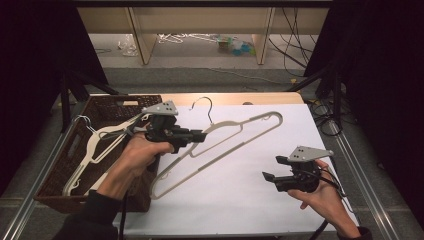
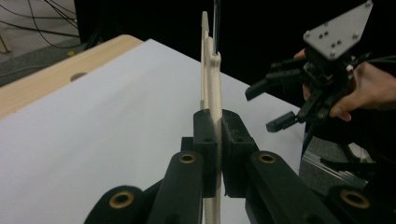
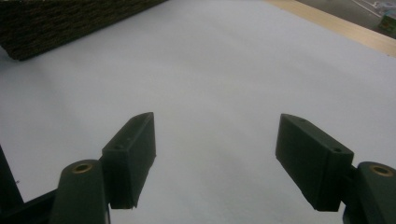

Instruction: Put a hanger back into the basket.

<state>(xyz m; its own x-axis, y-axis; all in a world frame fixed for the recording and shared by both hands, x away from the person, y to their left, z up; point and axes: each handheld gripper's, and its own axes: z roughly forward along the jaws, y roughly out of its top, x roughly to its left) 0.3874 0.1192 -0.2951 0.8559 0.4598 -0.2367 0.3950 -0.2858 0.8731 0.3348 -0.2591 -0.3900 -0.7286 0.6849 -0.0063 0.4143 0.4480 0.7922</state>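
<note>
left gripper [image 2: 218,154] pinching cream hanger [image 1: 235,137] above white sheet [image 1: 260,200]; right gripper [image 3: 217,158] spread, nothing between jaws.

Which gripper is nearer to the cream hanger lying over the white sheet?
Left. The left gripper is shut on the cream hanger near its neck, while the right gripper hangs open, off to that hanger's right, apart from it.

Legible text, labels, brands, numbers, signs: none. The grey plates on the hand-held grippers carry only screw holes, and the white surface [image 1: 260,190] covering is blank throughout.
</note>
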